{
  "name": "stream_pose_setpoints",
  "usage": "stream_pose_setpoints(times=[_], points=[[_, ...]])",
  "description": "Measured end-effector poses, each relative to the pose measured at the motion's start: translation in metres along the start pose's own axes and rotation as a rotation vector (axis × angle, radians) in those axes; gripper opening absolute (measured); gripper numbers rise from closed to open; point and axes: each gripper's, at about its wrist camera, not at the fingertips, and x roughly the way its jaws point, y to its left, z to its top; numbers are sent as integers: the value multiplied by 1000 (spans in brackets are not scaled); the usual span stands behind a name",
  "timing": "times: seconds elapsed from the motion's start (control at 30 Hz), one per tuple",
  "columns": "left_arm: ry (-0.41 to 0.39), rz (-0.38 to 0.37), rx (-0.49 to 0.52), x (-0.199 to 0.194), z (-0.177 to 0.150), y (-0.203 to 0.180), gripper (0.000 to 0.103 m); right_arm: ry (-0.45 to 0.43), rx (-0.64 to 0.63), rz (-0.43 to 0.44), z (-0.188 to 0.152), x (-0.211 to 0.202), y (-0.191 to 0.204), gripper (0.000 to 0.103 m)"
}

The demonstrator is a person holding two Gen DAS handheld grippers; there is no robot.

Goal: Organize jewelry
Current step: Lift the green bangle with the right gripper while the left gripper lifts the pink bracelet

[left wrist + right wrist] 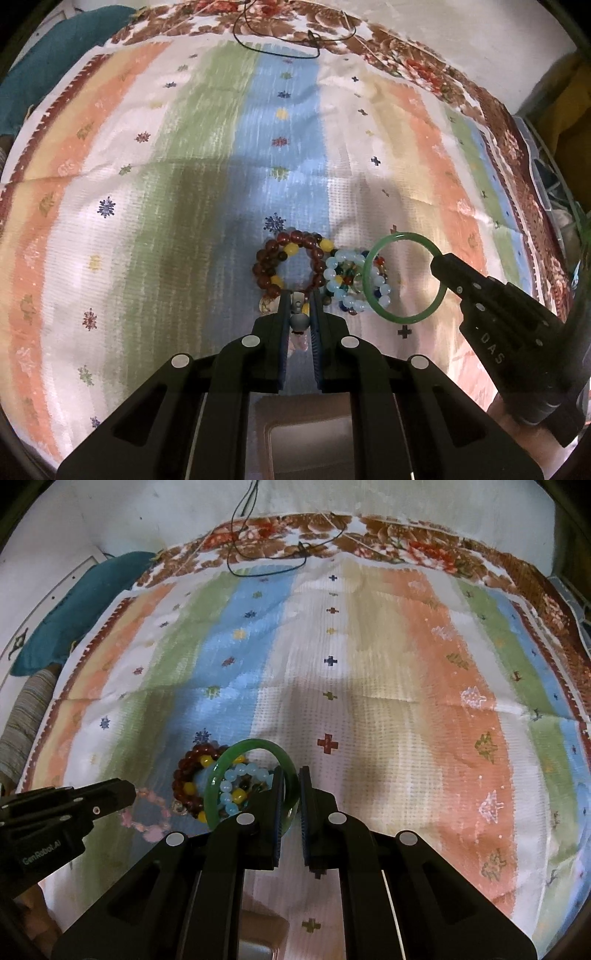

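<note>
Gripping jewelry above the striped cloth (207,155).
Right gripper (291,775) clamping a green bangle (404,277); left gripper (299,295) pinching a pink bead bracelet (147,814) (beside piled bead bracelets (321,273)).

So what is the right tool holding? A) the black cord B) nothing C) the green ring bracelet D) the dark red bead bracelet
C: the right tool is shut on the rim of the green ring bracelet, which stands up above the bead bracelets.
</note>
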Motion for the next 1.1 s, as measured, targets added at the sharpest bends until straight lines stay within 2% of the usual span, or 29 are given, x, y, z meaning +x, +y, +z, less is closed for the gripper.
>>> stream_pose_setpoints(times=[0.47,1.1], points=[[-51,8,68,-34,-22,-17,10,-63,-35,-18,-17,-36,3,9],[-190,51,190,-90,-57,-39,10,-143,-62,7,-46,-91,12,9]])
